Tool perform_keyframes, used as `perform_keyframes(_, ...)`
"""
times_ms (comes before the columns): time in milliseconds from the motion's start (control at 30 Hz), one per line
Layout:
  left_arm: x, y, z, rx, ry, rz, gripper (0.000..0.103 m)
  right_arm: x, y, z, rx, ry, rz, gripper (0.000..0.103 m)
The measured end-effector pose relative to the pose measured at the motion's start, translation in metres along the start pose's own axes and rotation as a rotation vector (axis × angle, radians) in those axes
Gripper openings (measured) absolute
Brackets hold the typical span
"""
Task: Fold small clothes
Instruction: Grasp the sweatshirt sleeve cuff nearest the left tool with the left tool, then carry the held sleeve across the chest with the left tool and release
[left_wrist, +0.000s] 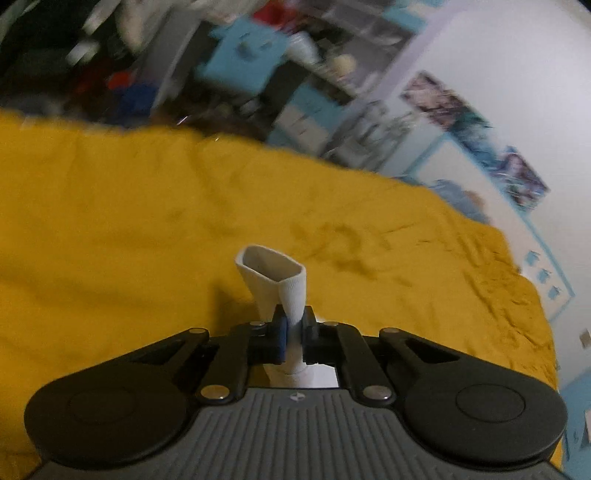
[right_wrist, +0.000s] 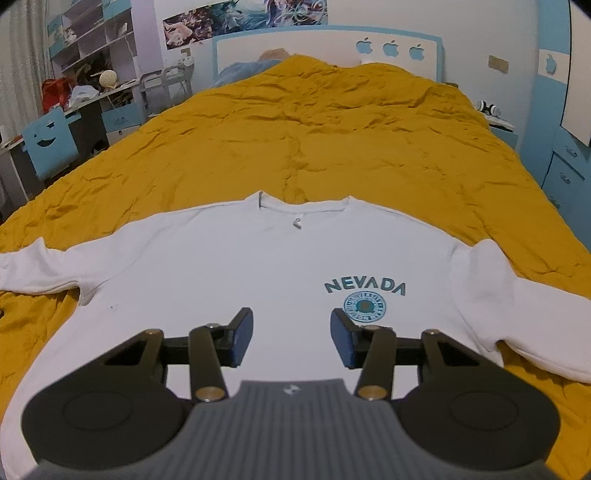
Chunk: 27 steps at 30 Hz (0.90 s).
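A white long-sleeved sweatshirt (right_wrist: 229, 266) with a teal "NEVADA" print (right_wrist: 365, 287) lies flat, front up, on the yellow bedspread (right_wrist: 314, 140), sleeves spread to both sides. In the left wrist view my left gripper (left_wrist: 293, 332) is shut on the white sleeve cuff (left_wrist: 275, 280). The cuff's open end sticks up past the fingertips and stands off the bedspread (left_wrist: 110, 221). My right gripper (right_wrist: 291, 336) hovers over the lower chest of the sweatshirt, its jaws apart with nothing between the blue pads (right_wrist: 243, 332).
A blue-and-white headboard (right_wrist: 325, 44) closes the far end of the bed. A desk with a blue chair (right_wrist: 51, 144) and shelves stands to the left. A blue nightstand (right_wrist: 502, 129) and drawers stand on the right. The left wrist view is motion-blurred.
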<state>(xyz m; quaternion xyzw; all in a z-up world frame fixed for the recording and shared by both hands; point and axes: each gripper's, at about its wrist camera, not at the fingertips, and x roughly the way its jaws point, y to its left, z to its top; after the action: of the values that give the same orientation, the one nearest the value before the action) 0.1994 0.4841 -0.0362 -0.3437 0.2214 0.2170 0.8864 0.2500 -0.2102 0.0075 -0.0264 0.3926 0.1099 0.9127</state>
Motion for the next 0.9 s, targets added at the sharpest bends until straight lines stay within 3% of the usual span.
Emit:
perform_keyframes(200, -0.048, -0.119, 0.012, 0.208, -0.053, -0.115, 0.007, 0.006, 0.0, 0.003, 0.003, -0.012, 0.039, 0.035)
perform_keyframes(333, -0.076, -0.215, 0.016, 0.313, -0.088, -0.264, 0.007, 0.003, -0.005, 0.004, 0.007, -0.029, 0.034, 0.028)
perform_keyframes(533, -0.101, -0.34, -0.006, 0.423, -0.092, -0.484, 0.006, -0.01, -0.023, 0.003, 0.027, -0.072, 0.049, 0.028)
perform_keyframes(733, -0.086, -0.404, -0.067, 0.421, 0.041, -0.637, 0.006, -0.019, -0.048, -0.002, 0.068, -0.097, 0.055, 0.028)
perform_keyframes(900, -0.054, -0.412, -0.127, 0.355, 0.205, -0.722, 0.006, -0.018, -0.074, -0.008, 0.117, -0.094, 0.031, 0.028)
